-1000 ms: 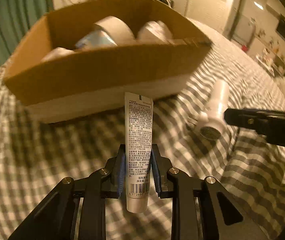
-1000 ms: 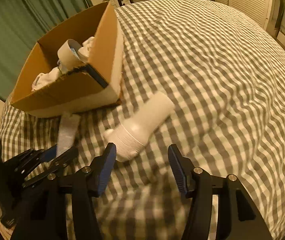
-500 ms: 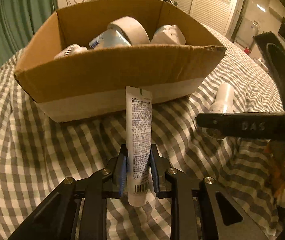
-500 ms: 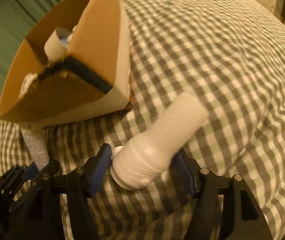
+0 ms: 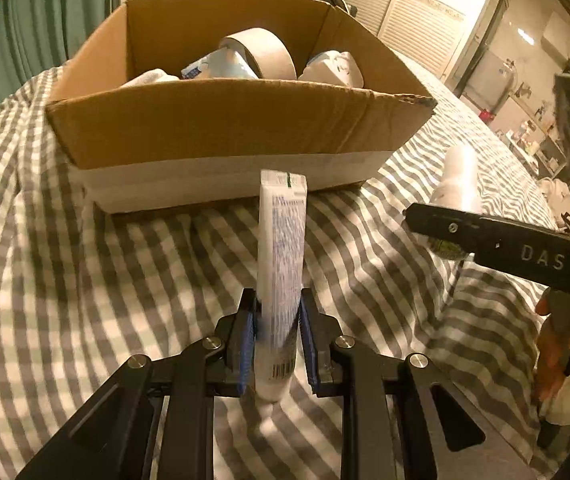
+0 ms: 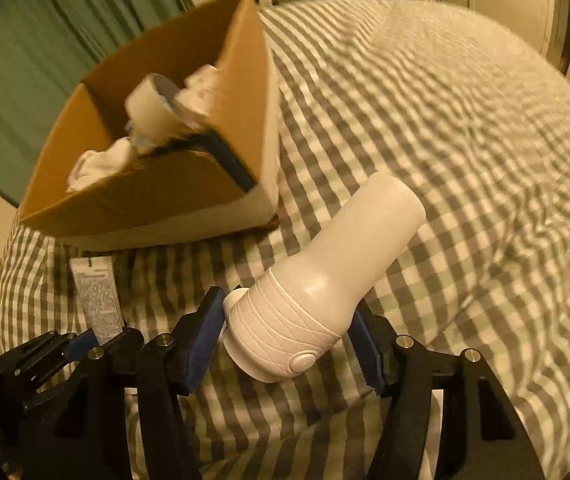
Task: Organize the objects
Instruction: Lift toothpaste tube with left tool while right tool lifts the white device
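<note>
My left gripper (image 5: pixel 277 344) is shut on a white tube (image 5: pixel 281 248) with printed text, held upright a little in front of the open cardboard box (image 5: pixel 221 128). The box holds a tape roll (image 5: pixel 261 50) and several white items. My right gripper (image 6: pixel 289 344) is shut on the wide ribbed end of a white bottle-shaped device (image 6: pixel 325 280) and holds it off the checked bedcover, to the right of the box (image 6: pixel 165 196). The tube and left gripper also show in the right wrist view (image 6: pixel 97 300); the right gripper's finger (image 5: pixel 485 236) shows in the left wrist view.
A grey and white checked bedcover (image 6: pixel 465 140) covers the bed. A green curtain (image 5: pixel 13 40) hangs behind the box. Shelves and louvred doors (image 5: pixel 425 24) stand at the far right.
My right gripper has moved onto the white device, shut on it and lifted it. My left gripper has raised the tube and brought it closer to the box.
</note>
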A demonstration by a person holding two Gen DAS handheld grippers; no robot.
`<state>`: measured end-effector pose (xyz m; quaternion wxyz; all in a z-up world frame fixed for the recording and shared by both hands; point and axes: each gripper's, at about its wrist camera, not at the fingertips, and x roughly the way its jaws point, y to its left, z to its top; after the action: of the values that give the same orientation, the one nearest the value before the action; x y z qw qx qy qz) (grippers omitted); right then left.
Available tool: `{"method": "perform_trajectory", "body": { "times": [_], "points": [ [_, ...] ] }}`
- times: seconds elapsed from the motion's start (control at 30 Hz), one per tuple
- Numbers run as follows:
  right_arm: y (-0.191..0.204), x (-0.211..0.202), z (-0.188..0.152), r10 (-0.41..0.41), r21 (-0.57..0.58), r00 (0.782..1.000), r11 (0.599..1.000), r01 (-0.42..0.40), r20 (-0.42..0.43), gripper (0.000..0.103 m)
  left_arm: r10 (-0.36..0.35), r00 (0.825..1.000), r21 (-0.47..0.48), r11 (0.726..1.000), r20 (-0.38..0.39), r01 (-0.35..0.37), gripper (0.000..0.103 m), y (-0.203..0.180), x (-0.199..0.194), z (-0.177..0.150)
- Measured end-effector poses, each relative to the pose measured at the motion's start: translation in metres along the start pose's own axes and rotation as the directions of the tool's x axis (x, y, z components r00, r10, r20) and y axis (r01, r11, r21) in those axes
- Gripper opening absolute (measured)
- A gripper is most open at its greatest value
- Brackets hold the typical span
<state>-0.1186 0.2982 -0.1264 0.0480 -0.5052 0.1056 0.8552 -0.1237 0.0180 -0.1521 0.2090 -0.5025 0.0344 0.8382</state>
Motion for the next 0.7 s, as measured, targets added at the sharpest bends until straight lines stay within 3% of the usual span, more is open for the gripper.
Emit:
{"method": "perform_trajectory", "body": {
  "times": [0.07,0.27,0.53,0.7],
  "points": [
    [0.008,-0.010,-0.001,-0.017,-0.037,0.999,0.999,0.018,0.027,0.060,0.015,1.000,-0.014,1.000,0.009,-0.015,0.016,0.002,-0.009,-0.002],
    [0.032,-0.055,-0.012,-0.035,-0.137,0.989,0.989,0.054,0.141,0.060,0.039,0.996,-0.073,0.997,0.086,-0.033,0.014,0.012,-0.056,-0.004],
    [0.057,-0.090,-0.037,0.011,-0.181,0.981,0.983,0.024,0.191,0.060,0.065,0.988,-0.078,0.995,0.141,-0.054,0.010,0.010,-0.099,-0.012],
    [0.055,-0.108,-0.039,0.015,-0.186,0.977,0.982,0.025,0.214,0.060,0.047,0.989,-0.064,0.997,0.143,-0.038,0.010,0.003,-0.098,-0.012]
  ]
}}
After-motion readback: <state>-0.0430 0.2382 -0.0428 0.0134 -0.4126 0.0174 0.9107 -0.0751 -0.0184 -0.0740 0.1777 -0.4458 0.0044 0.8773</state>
